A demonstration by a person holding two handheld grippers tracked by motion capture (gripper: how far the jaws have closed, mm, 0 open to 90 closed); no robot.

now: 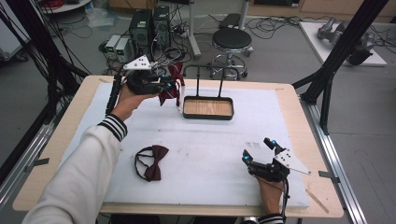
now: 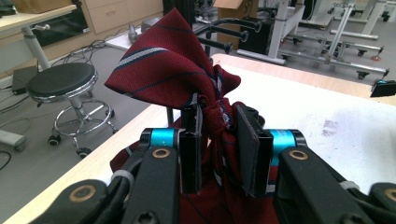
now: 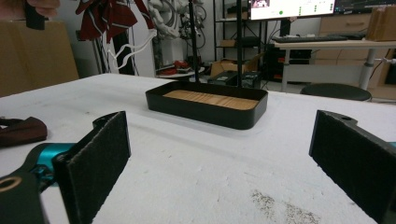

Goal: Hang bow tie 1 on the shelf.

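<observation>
Striped burgundy fabric bow tie (image 2: pixel 173 70) is held aloft, clamped at its knot in the left gripper (image 1: pixel 164 86), just left of the black wood-floored stand tray (image 1: pixel 208 115), while the right gripper (image 1: pixel 259 151) is rested wide apart

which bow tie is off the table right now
The striped bow tie, pinched at its knot in the left gripper. The plain dark bow tie lies flat on the white mat.

White sleeve (image 1: pixel 88 172), striped cuff (image 1: pixel 113 127), black fingers (image 3: pixel 100 161), teal joints (image 2: pixel 162 138)
</observation>
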